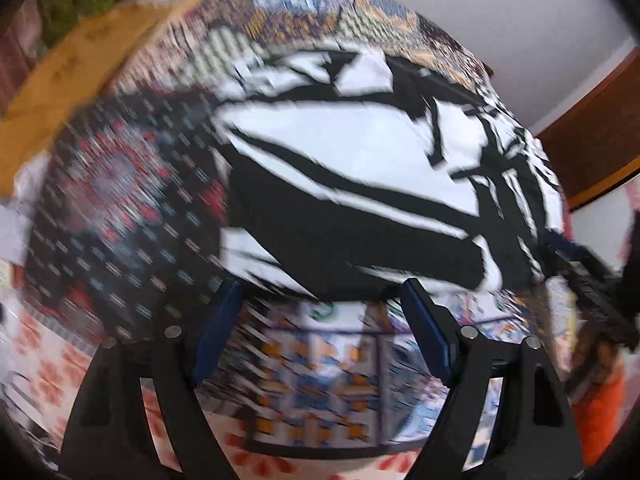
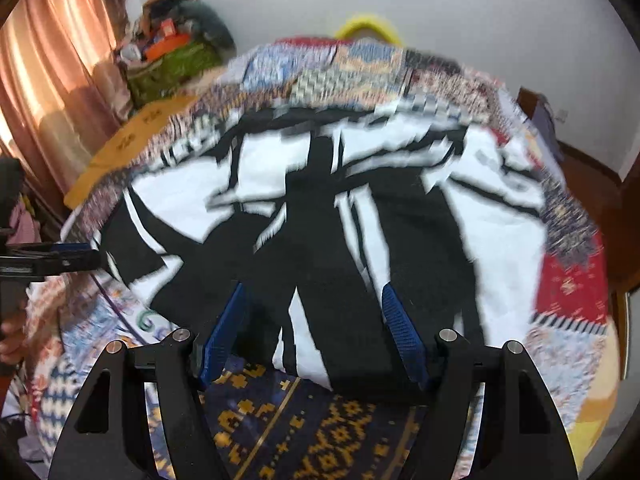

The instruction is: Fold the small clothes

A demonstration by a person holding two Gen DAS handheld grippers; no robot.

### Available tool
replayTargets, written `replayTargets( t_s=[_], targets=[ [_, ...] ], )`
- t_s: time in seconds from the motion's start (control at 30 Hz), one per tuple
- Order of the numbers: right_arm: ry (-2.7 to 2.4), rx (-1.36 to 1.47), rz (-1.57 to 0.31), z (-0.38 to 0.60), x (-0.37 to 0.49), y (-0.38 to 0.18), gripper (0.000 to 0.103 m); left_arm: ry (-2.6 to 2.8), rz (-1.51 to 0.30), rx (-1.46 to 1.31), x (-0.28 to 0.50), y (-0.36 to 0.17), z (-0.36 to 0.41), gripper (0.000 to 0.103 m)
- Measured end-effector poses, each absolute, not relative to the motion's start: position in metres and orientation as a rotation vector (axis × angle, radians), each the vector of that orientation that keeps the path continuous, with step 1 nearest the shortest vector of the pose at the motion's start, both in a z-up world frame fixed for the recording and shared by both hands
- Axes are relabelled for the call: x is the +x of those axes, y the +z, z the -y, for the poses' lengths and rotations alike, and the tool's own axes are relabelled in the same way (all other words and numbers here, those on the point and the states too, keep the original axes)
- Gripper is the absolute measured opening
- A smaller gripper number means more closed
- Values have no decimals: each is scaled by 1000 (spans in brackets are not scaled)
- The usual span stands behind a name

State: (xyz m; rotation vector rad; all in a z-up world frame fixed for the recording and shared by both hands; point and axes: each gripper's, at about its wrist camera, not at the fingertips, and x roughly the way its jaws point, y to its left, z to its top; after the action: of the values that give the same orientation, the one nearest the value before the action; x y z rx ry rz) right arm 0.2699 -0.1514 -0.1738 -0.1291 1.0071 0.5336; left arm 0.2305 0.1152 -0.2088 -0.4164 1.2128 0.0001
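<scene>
A black-and-white patterned garment (image 1: 352, 184) lies spread on a patchwork-covered table (image 1: 120, 216). My left gripper (image 1: 320, 300) is open, its blue pads just short of the garment's near edge, nothing between them. In the right wrist view the same garment (image 2: 320, 220) fills the middle. My right gripper (image 2: 316, 304) is open with its fingers straddling the garment's near edge, cloth lying between the pads but not pinched. The other gripper (image 2: 60, 258) shows at the garment's left corner. Both views are motion-blurred.
A tan cardboard sheet (image 1: 80, 64) lies at the table's far left, with a green cluttered pile (image 2: 168, 60) behind it. A pink curtain (image 2: 48, 72) hangs at left. A white wall (image 2: 480, 20) stands behind, wooden furniture (image 1: 592, 136) to the right.
</scene>
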Motion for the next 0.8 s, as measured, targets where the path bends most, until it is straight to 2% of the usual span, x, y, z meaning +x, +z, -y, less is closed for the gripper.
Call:
replayTargets(
  t_s=[0.17, 0.37, 0.63, 0.73, 0.77, 0.8],
  targets=[
    [550, -105, -1083, 152, 276, -191, 67, -110, -1223, -551, 231, -215, -106, 81],
    [568, -147, -1099, 148, 274, -195, 70, -179, -1198, -717, 250, -230, -106, 89],
    [589, -126, -1112, 150, 277, -197, 71, -75, -1128, -849, 300, -241, -131, 88],
    [594, -115, -1111, 151, 277, -197, 72, -23, -1093, -821, 315, -240, -135, 80],
    [597, -109, -1111, 151, 277, -197, 72, -3, -1085, -790, 319, -238, -132, 71],
    [598, -106, -1113, 151, 276, -197, 72, 31, -1082, -742, 322, -236, -129, 56]
  ],
)
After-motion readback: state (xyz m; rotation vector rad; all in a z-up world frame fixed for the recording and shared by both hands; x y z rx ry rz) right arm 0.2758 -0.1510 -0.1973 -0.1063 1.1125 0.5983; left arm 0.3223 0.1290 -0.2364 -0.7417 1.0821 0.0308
